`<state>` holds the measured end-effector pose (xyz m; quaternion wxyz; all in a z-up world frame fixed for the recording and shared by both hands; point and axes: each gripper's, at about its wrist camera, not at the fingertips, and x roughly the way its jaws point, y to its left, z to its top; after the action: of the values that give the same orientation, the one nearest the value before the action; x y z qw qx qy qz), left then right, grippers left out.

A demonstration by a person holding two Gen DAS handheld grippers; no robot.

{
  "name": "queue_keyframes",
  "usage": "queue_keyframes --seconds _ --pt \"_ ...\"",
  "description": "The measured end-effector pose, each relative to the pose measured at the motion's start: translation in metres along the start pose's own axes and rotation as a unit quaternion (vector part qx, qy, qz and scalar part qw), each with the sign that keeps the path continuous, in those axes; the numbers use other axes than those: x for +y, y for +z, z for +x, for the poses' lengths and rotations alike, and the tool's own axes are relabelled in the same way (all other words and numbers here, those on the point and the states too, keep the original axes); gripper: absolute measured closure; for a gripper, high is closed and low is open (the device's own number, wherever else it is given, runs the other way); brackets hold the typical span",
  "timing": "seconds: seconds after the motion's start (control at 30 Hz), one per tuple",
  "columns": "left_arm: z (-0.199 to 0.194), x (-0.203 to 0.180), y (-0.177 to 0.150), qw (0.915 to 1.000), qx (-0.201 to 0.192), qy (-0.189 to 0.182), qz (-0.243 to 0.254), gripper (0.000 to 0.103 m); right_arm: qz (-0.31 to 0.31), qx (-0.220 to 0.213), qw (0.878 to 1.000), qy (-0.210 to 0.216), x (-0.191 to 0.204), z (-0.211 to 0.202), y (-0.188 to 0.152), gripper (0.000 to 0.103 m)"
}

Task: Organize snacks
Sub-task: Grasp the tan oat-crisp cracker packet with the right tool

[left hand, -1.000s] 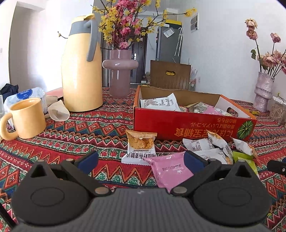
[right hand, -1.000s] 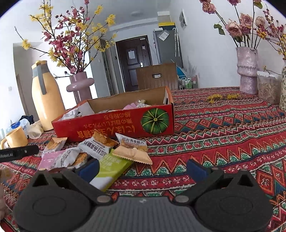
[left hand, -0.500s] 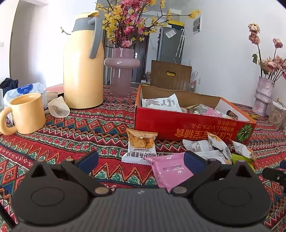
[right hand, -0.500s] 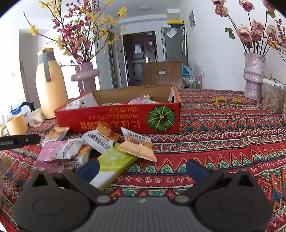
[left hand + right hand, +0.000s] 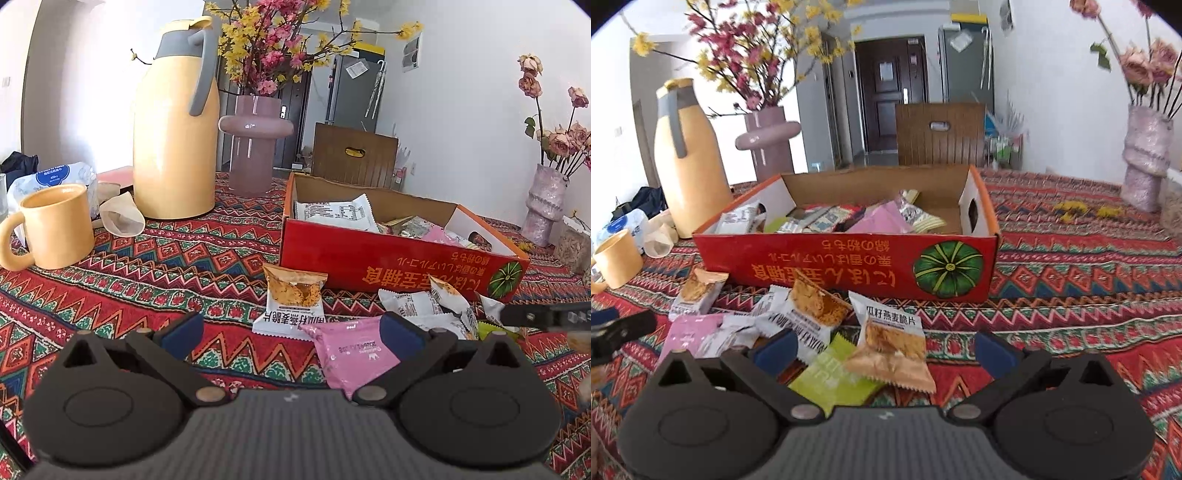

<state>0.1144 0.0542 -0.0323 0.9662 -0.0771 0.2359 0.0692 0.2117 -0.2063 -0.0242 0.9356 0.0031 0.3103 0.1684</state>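
Red cardboard box (image 5: 846, 264), one, at 12 o'clock. Loose snack packets on bench: one pink packet (image 5: 354, 354), one green packet (image 5: 836, 380). Left hand-held gripper (image 5: 291, 330) and right hand-held gripper (image 5: 884, 345): both released, jaws wide.

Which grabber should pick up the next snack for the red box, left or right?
Probably the right gripper. Its open jaws already sit around the oat crisp packet and green packet, just in front of the red box. The left gripper is open too, with the pink packet off toward one side.

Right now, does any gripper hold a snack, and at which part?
Nothing is held. The left gripper and right gripper both stand open above the loose packets.
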Motion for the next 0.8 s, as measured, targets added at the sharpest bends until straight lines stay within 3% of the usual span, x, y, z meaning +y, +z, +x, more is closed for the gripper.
queue_keyframes --seconds 0.2,0.27,0.4,0.5,0.8 --pt "0.001 0.003 0.0 0.9999 0.002 -0.01 -0.007 0.0 0.026 0.036 0.999 0.013 -0.008 0.032 0.005 0.027" --pt "0.002 0.004 0.0 0.9998 0.003 -0.014 -0.011 0.0 0.033 0.047 0.998 0.02 -0.01 0.039 0.003 0.05" --pt "0.002 0.005 0.0 0.9997 0.004 -0.017 -0.015 0.0 0.034 0.043 0.998 0.027 -0.01 0.038 0.0 0.052" --pt "0.001 0.005 0.0 0.9997 0.003 -0.018 -0.016 0.0 0.033 0.03 0.999 0.027 -0.01 0.033 -0.001 0.06" --pt "0.002 0.005 0.0 0.9998 0.002 -0.017 -0.015 0.0 0.015 -0.055 0.998 0.0 -0.015 -0.016 -0.006 0.06"
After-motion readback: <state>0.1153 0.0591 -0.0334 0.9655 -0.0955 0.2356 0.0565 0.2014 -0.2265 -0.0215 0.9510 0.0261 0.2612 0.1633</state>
